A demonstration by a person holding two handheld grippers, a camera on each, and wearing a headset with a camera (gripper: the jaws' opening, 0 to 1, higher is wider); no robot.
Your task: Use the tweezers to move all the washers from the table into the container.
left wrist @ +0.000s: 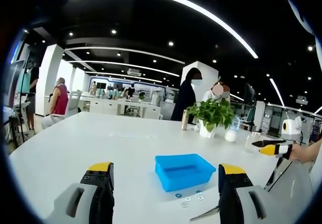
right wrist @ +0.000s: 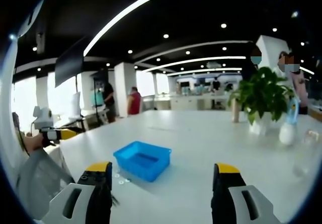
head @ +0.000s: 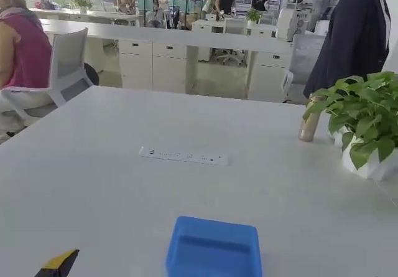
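A blue container [head: 211, 249] sits on the white table near its front edge. In the left gripper view, the blue container [left wrist: 183, 169] lies ahead of my left gripper [left wrist: 166, 168], which is open and holds nothing. Several small washers [left wrist: 188, 199] lie on the table just in front of the container. The metal tweezers [left wrist: 204, 213] rest on the table beside the right jaw. My right gripper [right wrist: 162, 167] is open and empty, with the container [right wrist: 142, 159] ahead to its left and washers [right wrist: 121, 178] beside it. A gripper's yellow jaw tip [head: 59, 263] pokes in at the bottom left.
A white strip [head: 183, 156] lies mid-table. At the right edge stand a potted plant [head: 367, 121] and a bottle [head: 309, 124]. A person in dark clothes [head: 354, 34] stands behind the plant. A seated person [head: 25, 50] is at far left.
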